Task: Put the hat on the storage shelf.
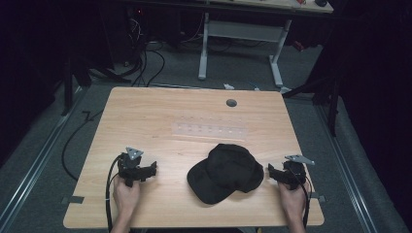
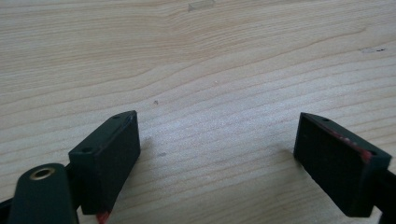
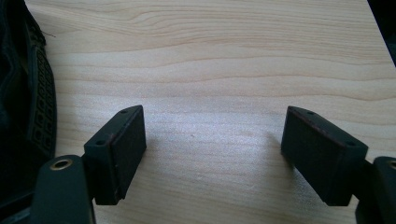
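A black cap (image 1: 226, 173) lies flat on the wooden table (image 1: 160, 111), near the front edge and a little right of centre, brim toward the front left. My left gripper (image 1: 145, 169) rests low over the table well to the left of the cap, open with nothing between its jaws. My right gripper (image 1: 275, 171) sits just off the cap's right side, also open and empty. In the left gripper view the open gripper (image 2: 217, 154) stands over bare wood. In the right gripper view the open gripper (image 3: 214, 147) hovers over wood, with the cap's strap edge (image 3: 28, 93) at the far left.
A clear strip (image 1: 209, 131) lies across the table's middle and a round cable hole (image 1: 231, 103) sits near the far edge. Beyond the table are a white desk frame (image 1: 240, 43) and cables on the floor (image 1: 145, 63). The table's right edge (image 3: 380, 37) runs close to my right gripper.
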A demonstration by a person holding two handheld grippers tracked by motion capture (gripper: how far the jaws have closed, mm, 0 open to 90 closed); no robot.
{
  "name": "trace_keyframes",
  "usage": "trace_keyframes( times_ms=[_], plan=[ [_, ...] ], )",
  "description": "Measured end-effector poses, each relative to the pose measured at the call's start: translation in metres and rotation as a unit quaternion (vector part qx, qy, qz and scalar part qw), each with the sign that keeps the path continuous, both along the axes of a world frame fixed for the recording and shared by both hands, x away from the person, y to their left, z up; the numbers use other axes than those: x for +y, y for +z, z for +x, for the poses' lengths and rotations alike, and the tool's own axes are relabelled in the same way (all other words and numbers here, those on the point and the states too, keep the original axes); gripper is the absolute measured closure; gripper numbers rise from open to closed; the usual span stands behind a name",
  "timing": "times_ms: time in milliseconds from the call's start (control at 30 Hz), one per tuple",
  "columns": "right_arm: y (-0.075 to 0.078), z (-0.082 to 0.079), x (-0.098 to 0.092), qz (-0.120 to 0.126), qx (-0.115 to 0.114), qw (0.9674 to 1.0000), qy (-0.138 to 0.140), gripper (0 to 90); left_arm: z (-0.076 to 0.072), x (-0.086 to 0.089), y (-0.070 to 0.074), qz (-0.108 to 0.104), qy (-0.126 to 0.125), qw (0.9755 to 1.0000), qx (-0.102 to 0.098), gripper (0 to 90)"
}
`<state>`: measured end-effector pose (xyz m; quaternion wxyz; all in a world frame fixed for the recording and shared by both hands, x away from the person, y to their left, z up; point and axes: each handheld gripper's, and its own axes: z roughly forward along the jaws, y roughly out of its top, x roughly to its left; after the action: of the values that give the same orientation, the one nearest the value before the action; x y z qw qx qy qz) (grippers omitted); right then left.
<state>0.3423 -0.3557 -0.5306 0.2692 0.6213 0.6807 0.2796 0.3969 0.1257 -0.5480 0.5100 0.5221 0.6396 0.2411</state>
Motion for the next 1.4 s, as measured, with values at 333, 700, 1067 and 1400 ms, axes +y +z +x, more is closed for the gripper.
trace_keyframes(
  times_ms=[333, 700, 1067, 1400],
  plan=[
    [0.000, 0.000, 0.000, 0.001, 0.000, 1.0000, 0.000, 22.4, 0.000, -0.001, 0.000, 0.003, 0.000, 1.0000, 0.000, 14.4],
    [0.000, 0.000, 0.001, 0.000, 0.003, 0.9999, 0.011, 19.3, -0.005, -0.003, -0.001, 0.007, -0.026, 0.9996, -0.001, 13.9],
    [0.005, -0.005, -0.002, 0.014, -0.011, 0.9998, -0.001, 43.1, -0.007, -0.003, -0.001, 0.007, -0.034, 0.9994, 0.000, 14.0],
    [0.022, -0.018, 0.001, 0.063, -0.034, 0.9970, 0.030, 46.0, -0.007, -0.003, 0.000, 0.005, -0.034, 0.9994, -0.001, 14.7]
  ],
)
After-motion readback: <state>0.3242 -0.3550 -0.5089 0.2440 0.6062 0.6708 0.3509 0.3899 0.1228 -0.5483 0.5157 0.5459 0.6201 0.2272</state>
